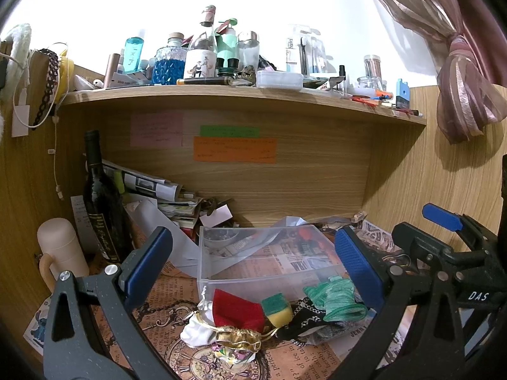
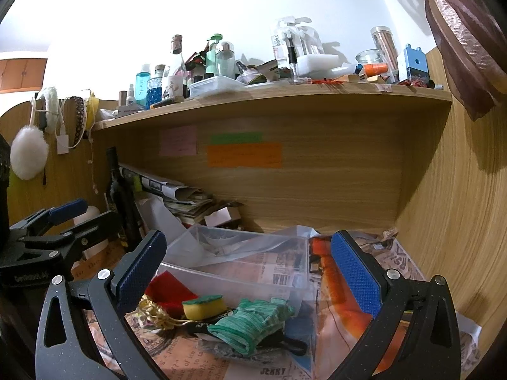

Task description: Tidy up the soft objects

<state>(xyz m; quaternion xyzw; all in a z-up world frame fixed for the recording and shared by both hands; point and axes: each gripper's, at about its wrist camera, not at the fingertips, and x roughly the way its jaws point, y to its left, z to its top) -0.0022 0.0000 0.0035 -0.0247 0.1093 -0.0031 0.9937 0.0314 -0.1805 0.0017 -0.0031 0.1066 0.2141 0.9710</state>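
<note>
A clear plastic bin (image 1: pixel 269 262) stands on the newspaper-covered desk, also in the right wrist view (image 2: pixel 240 272). In front of it lies a pile of soft things: a red cloth (image 1: pixel 237 312), a yellow-green sponge (image 1: pixel 277 310), a green knitted glove (image 1: pixel 336 299), a white cloth with gold trim (image 1: pixel 202 332) and a black patterned strap (image 1: pixel 304 319). The sponge (image 2: pixel 202 307), the glove (image 2: pixel 253 323) and the red cloth (image 2: pixel 171 291) show in the right wrist view. My left gripper (image 1: pixel 250 269) is open above the pile. My right gripper (image 2: pixel 250 269) is open, empty, to the pile's right.
A dark wine bottle (image 1: pixel 101 202) and a beige flask (image 1: pixel 60 247) stand at the left. Papers (image 1: pixel 158 196) are stacked at the back left. A cluttered shelf (image 1: pixel 240 95) runs overhead. A curtain (image 1: pixel 459 72) hangs at the right.
</note>
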